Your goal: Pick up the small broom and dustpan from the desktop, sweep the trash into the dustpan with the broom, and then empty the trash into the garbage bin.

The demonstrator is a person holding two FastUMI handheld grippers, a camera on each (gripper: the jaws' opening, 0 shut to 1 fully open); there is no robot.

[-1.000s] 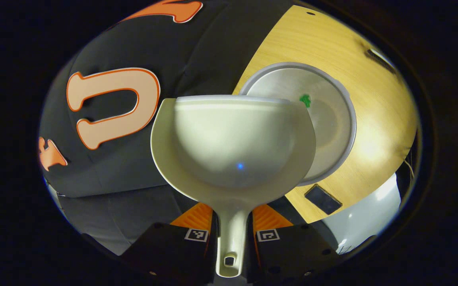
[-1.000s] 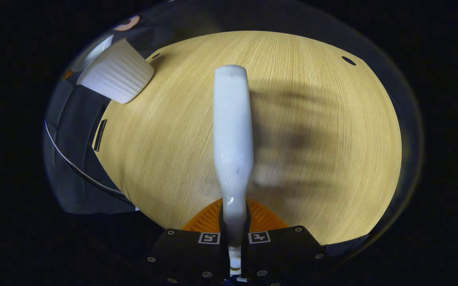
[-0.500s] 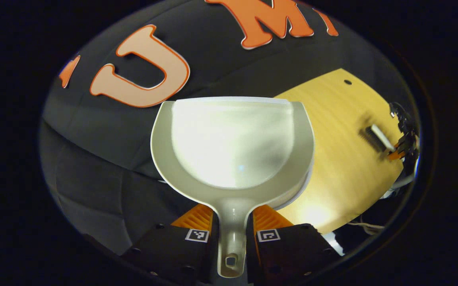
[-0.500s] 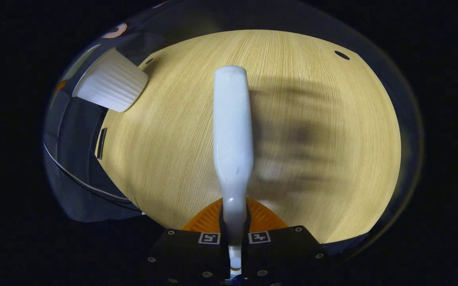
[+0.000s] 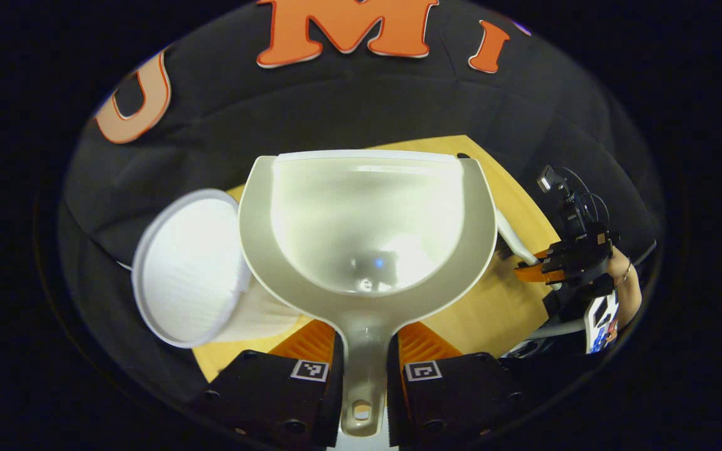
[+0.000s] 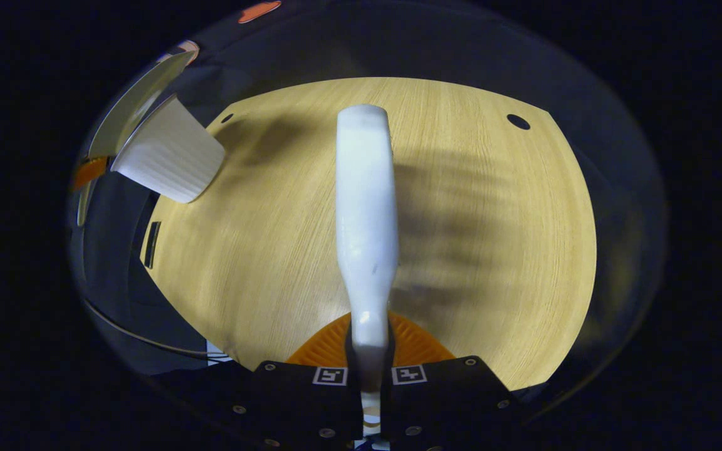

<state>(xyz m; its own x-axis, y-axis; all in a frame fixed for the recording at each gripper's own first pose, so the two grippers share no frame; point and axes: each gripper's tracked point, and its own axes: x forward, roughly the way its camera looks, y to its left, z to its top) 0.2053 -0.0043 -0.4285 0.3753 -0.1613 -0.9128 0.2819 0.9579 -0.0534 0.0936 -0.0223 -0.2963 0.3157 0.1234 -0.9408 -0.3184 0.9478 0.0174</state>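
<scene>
Dustpan (image 5: 367,225) sits clamped by its handle between both fingers of the left gripper (image 5: 364,369), handle running straight down between them, pan opening facing the camera. Pan interior looks bare apart from light glare and a small blue glint near the bottom; can't resolve any debris in it

Garbage bin (image 5: 188,269) is a white ribbed cup-shaped container, just left of the dustpan and partly behind its left rim in the left gripper view. Mouth is tilted toward the camera, inside reads plain white, contents can't be made out. In the right gripper view the same bin (image 6: 170,156) stands at the desktop's far-left corner, ribbed wall visible, with the dustpan's pale edge (image 6: 129,113) just behind it

Right gripper (image 6: 370,369) is clenched on the broom (image 6: 366,213) handle, both fingers pressing its narrow neck; white handle points straight away from the camera over the middle of the desktop (image 6: 492,250). Bristles are not discernible here, only blurred striped shadows on the wood right of the handle

Left gripper view also catches the right gripper (image 5: 561,263) farther off near the desktop's right edge, a person's hand (image 5: 624,275) holding it, broom (image 5: 514,241) angled out toward the dustpan's right rim

Desktop is light wood with small dark holes near its far corners
</scene>
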